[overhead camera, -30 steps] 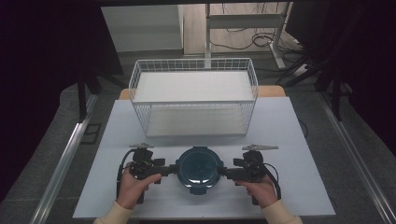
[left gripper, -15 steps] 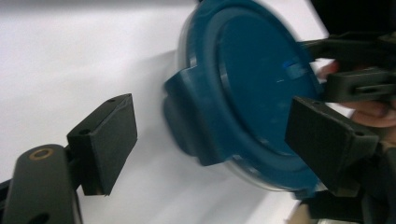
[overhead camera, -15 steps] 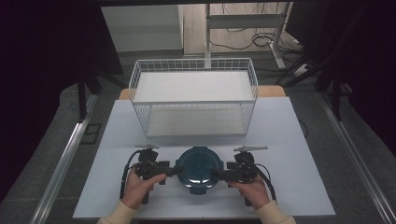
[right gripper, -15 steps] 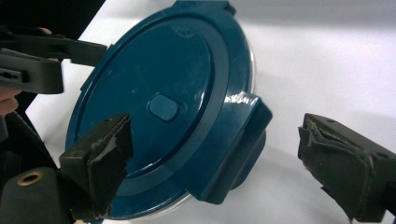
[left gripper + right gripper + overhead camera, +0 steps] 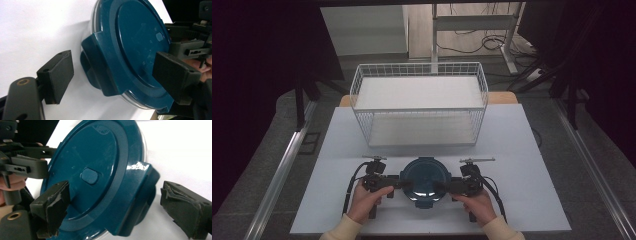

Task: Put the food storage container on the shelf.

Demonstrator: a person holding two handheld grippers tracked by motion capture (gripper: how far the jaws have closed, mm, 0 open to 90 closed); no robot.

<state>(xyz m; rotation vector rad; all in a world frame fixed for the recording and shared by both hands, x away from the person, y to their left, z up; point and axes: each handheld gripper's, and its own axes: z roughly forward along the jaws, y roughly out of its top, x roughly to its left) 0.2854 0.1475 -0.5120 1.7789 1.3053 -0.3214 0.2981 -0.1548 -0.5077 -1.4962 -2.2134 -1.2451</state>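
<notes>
Near the table's front edge, at mid-width, the round dark-teal plastic-lidded container point(image 5: 424, 180) is sitting flat. Compared w/ a sec ago, both tools have closed in from the sides: left gripper point(image 5: 393, 183) & right gripper point(image 5: 449, 187) are now flanking its side latch tabs, jaws spread and not yet clamping. Judging by that, a two-sided grasp is coming up. Count: 1 container, 2 grippers, 1 white wire basket point(image 5: 418, 102) towards the far edge, well apart.
</notes>
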